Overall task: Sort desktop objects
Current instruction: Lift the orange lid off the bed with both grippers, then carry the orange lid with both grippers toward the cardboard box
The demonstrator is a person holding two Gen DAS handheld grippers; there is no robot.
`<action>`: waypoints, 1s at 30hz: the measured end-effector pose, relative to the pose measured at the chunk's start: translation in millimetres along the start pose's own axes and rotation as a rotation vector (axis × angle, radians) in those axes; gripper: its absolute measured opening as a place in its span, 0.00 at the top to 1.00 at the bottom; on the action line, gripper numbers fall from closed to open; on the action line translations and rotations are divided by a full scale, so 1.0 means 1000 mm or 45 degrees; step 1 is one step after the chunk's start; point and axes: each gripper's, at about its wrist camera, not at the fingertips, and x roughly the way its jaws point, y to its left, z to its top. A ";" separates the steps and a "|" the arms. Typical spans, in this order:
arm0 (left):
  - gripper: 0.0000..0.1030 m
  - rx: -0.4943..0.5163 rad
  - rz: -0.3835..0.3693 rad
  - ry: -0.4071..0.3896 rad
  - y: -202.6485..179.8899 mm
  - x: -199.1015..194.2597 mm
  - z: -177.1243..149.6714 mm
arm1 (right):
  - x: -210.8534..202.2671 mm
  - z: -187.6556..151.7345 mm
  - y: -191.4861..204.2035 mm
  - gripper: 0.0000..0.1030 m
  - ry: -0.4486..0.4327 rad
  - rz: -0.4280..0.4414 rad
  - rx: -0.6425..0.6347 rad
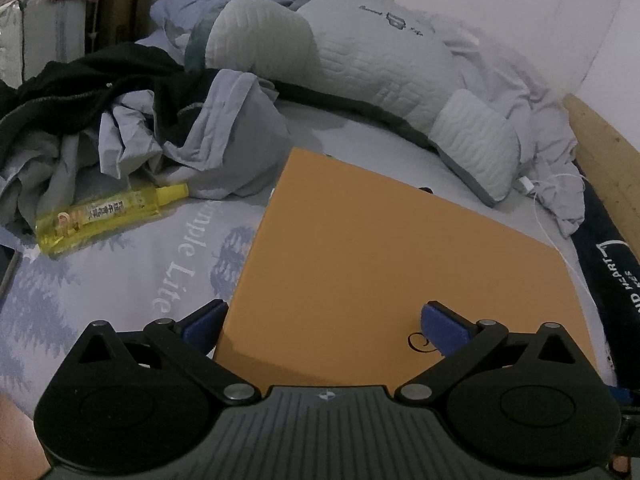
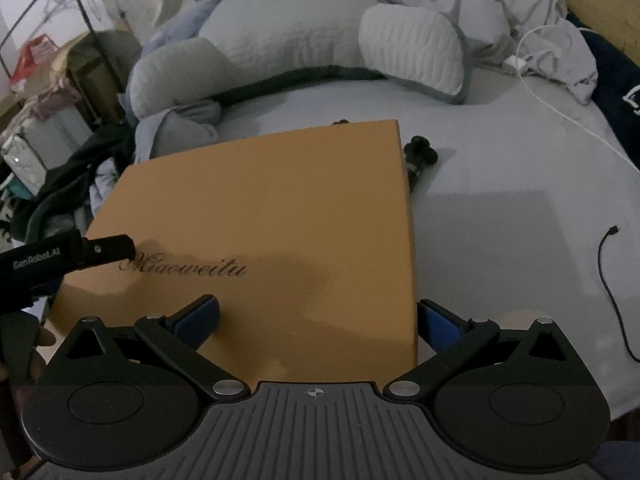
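The orange box (image 1: 400, 264) lies flat on the bed (image 2: 500, 168), lid up with script lettering across it, and both hand-held grippers straddle its near corners. The left hand-held gripper (image 1: 324, 326) is spread wide, one blue pad off the box's left edge and the other over the lid; the right hand-held gripper (image 2: 318, 320) is likewise released, one pad over the lid and one just past the right edge. Neither grasps anything.

My guess is the risk lies in the box being wider than either spread: a closing pinch would catch only a corner, so the lid may slide or lift off alone, or the box tilt on the soft bedding. Small black objects (image 2: 420, 150) sit touching or just beside the far right corner and could get dragged. A yellow bottle (image 1: 108, 216) lies well apart to the left by crumpled clothes (image 1: 160, 140), and a black cable (image 2: 616, 292) to the right
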 end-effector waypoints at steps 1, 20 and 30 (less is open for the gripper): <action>0.00 -0.001 -0.001 0.001 0.000 0.001 0.001 | 0.000 0.000 0.001 0.00 -0.001 -0.003 -0.002; 0.00 -0.002 0.003 0.015 -0.001 0.011 0.007 | 0.017 0.012 -0.006 0.00 0.022 -0.004 -0.021; 0.00 0.004 -0.010 0.040 -0.001 0.019 0.012 | 0.020 0.014 -0.005 0.00 0.029 0.004 -0.037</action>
